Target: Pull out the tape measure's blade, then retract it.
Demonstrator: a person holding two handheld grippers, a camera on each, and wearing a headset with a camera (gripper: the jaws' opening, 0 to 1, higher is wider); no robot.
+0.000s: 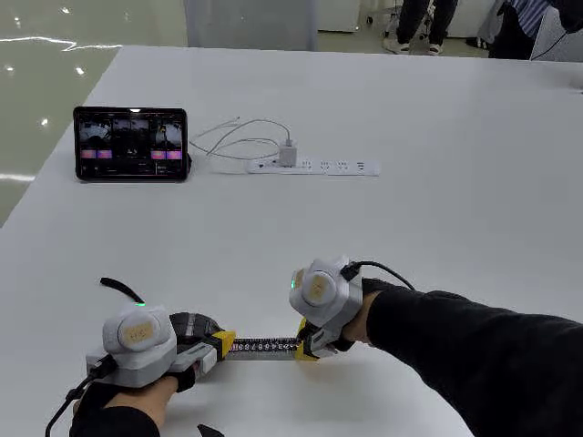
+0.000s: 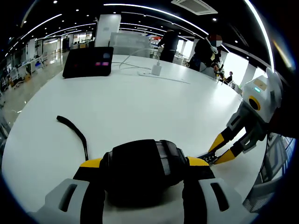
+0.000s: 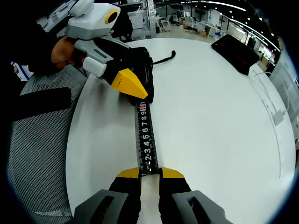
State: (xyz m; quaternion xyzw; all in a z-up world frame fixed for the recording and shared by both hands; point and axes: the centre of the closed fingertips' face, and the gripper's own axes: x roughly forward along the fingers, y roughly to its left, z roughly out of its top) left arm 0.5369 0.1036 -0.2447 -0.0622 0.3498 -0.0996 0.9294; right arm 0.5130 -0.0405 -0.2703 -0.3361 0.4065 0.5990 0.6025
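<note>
Low in the head view, near the front edge of the white table (image 1: 437, 137), the left gripper (image 1: 211, 340) sits at lower left with its jaws closed around the black tape measure case (image 1: 193, 326). In the left gripper view the case (image 2: 142, 170) fills the gap between the yellow-tipped jaws. From the case the blade (image 1: 264, 346) runs flat along the table to the right. Its far end is pinched between the nearly shut jaws of the right gripper (image 1: 308, 348). In the right gripper view the blade (image 3: 145, 140) lies straight up the middle of the frame, printed numbers showing, from that gripper's yellow tips at the bottom to the case at upper left. A black wrist strap (image 1: 122, 289) trails from the case and curls on the table just above the left gripper. Well apart, in the upper left of the head view, a dark tablet (image 1: 131, 143) stands with its screen lit. To its right lies a white power strip (image 1: 314, 167) with a charger plug (image 1: 288, 155) in it and thin white cables (image 1: 239, 137) looping toward the tablet. The table between these and the grippers is bare. A grey mesh chair (image 3: 42, 140) shows at the left of the right gripper view, off the table's edge. People's legs (image 1: 419, 23) stand beyond the table at the top right of the head view.
</note>
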